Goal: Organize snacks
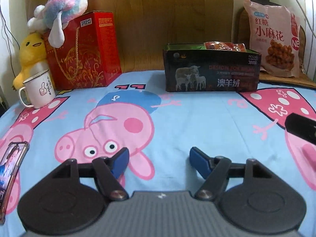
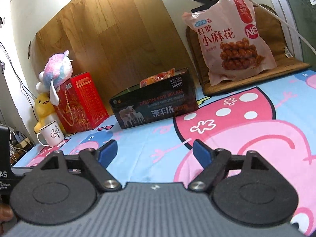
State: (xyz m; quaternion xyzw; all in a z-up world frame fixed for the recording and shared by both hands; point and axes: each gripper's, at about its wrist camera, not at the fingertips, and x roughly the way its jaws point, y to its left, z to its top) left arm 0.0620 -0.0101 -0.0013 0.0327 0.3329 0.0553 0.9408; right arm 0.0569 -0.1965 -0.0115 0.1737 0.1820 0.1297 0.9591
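Note:
A dark open box (image 1: 210,73) printed with sheep stands at the back of the cartoon-pig sheet, with orange-red snack packets (image 1: 225,46) showing above its rim. It also shows in the right wrist view (image 2: 154,106), with a packet (image 2: 158,78) sticking out. A large pink snack bag (image 1: 273,37) leans upright at the back right, also in the right wrist view (image 2: 231,41). My left gripper (image 1: 159,159) is open and empty, low over the sheet. My right gripper (image 2: 155,152) is open and empty, well short of the box.
A red gift box (image 1: 83,49) with plush toys (image 1: 63,9) on and beside it stands at the back left. A white mug (image 1: 38,88) sits in front of it. A phone (image 1: 10,169) lies at the left edge. A brown mat (image 2: 256,75) lies under the pink bag.

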